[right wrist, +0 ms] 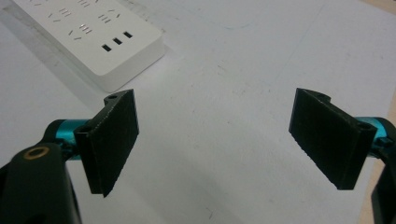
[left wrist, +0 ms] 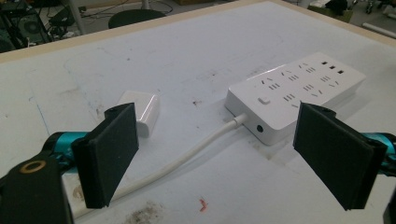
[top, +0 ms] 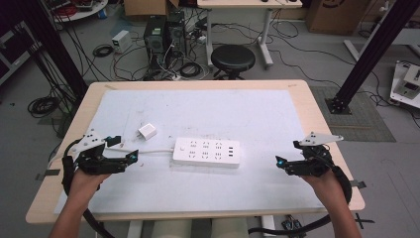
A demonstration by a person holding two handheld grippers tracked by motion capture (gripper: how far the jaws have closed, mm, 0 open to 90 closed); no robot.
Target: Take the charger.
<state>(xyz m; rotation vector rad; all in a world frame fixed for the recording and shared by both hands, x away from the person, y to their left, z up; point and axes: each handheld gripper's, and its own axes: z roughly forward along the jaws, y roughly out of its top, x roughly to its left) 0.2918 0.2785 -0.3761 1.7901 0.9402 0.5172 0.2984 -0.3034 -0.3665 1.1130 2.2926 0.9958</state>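
Observation:
A white power strip lies in the middle of the white mat, its cord running left. A small white charger block rests just up and left of it. My left gripper hovers near the cord at the mat's left, jaws wide apart and empty. In the left gripper view the strip, the cord and the charger lie ahead of my left gripper. My right gripper stands open right of the strip, nothing between its jaws. The right gripper view has the strip's end beyond my right gripper.
The wooden table carries a white mat. Behind the table stand a black stool, computer towers and tangled cables on the floor. Black frame posts rise at both sides.

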